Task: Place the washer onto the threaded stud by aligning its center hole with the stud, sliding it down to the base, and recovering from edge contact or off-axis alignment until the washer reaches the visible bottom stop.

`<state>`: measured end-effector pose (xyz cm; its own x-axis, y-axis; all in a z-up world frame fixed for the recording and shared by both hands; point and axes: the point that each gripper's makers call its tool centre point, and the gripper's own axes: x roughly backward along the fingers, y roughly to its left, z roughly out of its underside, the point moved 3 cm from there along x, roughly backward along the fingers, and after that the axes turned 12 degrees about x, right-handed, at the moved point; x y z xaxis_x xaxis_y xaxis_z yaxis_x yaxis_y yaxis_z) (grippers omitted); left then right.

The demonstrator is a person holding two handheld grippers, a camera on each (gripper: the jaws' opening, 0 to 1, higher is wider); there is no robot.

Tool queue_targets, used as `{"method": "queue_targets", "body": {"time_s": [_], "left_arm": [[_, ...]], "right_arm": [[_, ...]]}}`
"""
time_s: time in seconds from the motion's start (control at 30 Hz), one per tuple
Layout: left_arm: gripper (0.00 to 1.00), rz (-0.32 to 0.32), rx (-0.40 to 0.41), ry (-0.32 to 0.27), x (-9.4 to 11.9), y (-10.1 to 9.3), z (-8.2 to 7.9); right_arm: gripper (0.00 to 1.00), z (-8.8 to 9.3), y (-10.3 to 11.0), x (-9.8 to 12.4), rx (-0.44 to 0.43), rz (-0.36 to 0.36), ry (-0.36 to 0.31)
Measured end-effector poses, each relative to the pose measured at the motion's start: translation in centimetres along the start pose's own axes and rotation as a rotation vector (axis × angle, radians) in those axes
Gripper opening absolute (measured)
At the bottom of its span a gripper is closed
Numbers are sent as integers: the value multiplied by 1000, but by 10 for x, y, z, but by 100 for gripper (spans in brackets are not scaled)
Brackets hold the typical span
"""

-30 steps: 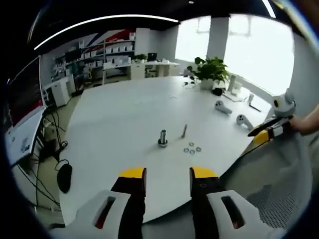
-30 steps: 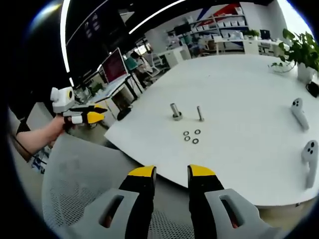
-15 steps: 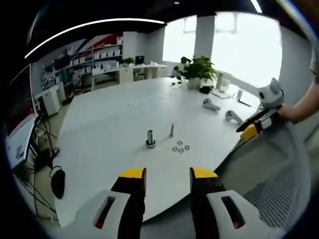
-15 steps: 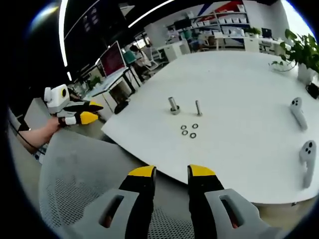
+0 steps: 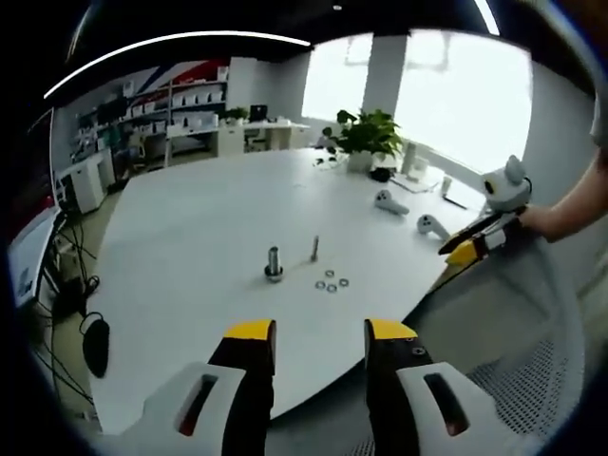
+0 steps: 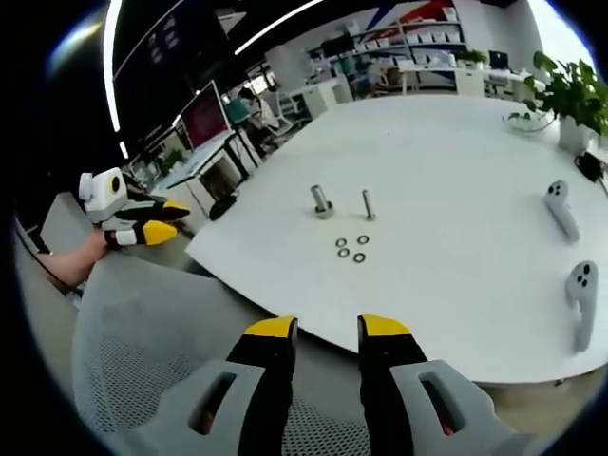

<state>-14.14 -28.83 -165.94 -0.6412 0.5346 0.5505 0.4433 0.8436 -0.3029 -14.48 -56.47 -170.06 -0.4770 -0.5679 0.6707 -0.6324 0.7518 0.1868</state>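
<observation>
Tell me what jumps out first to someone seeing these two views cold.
The big white table, with a small cluster near its near edge: a thick stud and a thin threaded stud standing upright side by side, and three loose washers lying just in front. Both grippers hang open off the table edge, over a grey mesh chair.

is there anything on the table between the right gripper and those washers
Nothing visible. Bare white table lies between the open right gripper and the three washers; the thin threaded stud stands just beyond them.
</observation>
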Motion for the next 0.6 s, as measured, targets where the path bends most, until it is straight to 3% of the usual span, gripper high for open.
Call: {"method": "queue_targets", "body": {"time_s": [0.17, 0.33, 0.37, 0.43, 0.6], "left_arm": [[35, -4, 10, -7, 1, 1, 1], [35, 13, -23, 31, -2, -3, 6], [36, 18, -23, 32, -2, -3, 6], [36, 34, -15, 32, -2, -5, 6], [37, 43, -25, 58, -3, -7, 11]], "right_arm": [[28, 5, 1, -1, 8, 5, 37], [29, 6, 2, -2, 46, -2, 57], [29, 8, 5, -2, 72, -17, 89], [30, 6, 6, -2, 116, -7, 88], [35, 0, -4, 1, 89, 33, 75]]}}
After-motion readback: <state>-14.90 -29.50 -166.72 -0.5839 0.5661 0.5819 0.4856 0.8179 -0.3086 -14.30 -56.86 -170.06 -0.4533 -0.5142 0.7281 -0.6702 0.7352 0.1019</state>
